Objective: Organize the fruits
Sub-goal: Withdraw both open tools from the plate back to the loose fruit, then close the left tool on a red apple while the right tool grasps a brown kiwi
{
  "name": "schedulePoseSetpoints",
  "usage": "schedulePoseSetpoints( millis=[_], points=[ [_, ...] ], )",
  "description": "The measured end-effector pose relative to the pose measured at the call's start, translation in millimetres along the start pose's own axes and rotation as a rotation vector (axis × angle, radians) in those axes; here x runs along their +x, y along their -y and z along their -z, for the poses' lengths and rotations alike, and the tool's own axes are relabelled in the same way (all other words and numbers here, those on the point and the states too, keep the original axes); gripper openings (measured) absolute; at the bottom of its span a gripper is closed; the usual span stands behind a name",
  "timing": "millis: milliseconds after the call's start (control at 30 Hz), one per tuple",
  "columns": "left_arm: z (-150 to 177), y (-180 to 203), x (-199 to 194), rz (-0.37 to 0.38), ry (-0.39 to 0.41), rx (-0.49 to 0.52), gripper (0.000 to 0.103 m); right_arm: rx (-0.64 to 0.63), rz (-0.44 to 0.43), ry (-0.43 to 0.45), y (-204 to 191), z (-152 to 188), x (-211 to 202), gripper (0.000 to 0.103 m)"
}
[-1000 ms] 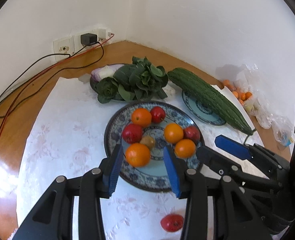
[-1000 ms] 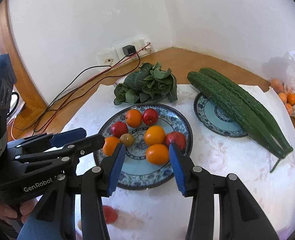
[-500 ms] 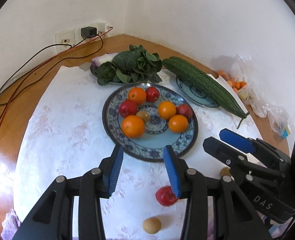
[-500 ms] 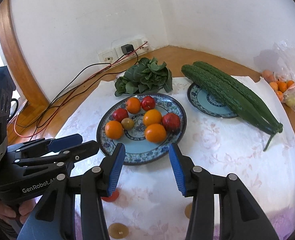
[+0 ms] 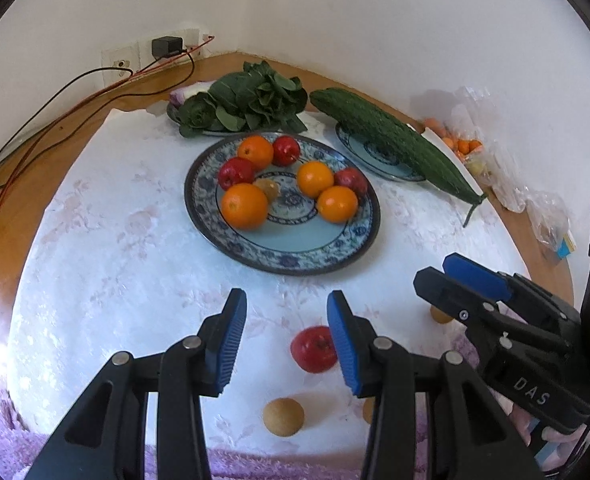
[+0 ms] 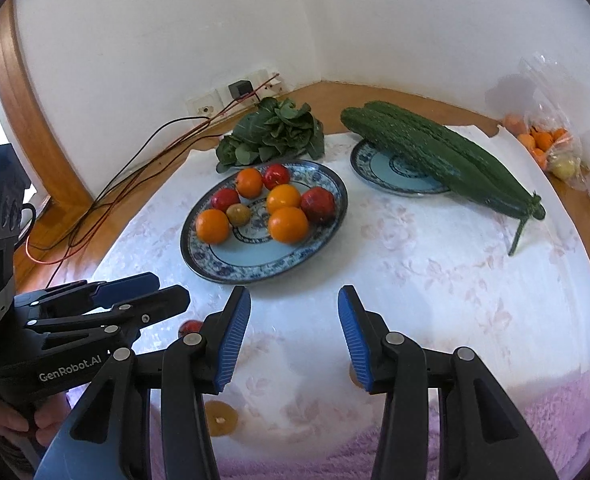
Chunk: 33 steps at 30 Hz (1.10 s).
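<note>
Several loose fruits on white floral cloth | small round red apple (image 5: 314, 349) at 6 o'clock of blue patterned porcelain plate (image 5: 295, 258), just right of left gripper (image 5: 287, 340), nearer arm | both tongs part-open, empty | right gripper (image 6: 294, 338) at 3 o'clock | round tan fruit (image 5: 283, 417) nearer still

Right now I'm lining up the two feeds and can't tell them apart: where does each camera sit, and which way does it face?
Left wrist: on the left gripper, looking down along its open fingers at the fruit plate; the right gripper shows alongside.
Right wrist: on the right gripper, facing the same plate; the left gripper and a hand show.
Shared: plate, greens, long green gourds, wall sockets.
</note>
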<state>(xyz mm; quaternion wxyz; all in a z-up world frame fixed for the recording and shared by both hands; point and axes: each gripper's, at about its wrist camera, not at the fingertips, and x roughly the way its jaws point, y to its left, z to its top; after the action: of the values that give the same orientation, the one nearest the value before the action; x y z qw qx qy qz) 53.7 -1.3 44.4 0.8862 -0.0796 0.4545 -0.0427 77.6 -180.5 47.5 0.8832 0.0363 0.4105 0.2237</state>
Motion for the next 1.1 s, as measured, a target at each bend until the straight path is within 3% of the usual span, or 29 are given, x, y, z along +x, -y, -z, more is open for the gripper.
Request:
schedulePoseSetpoints(
  millis=[1100],
  points=[
    [21, 24, 19, -0.004, -0.014, 0.088, 0.044, -0.005, 0.07, 0.007, 23, 28, -4, 0.047]
  ],
)
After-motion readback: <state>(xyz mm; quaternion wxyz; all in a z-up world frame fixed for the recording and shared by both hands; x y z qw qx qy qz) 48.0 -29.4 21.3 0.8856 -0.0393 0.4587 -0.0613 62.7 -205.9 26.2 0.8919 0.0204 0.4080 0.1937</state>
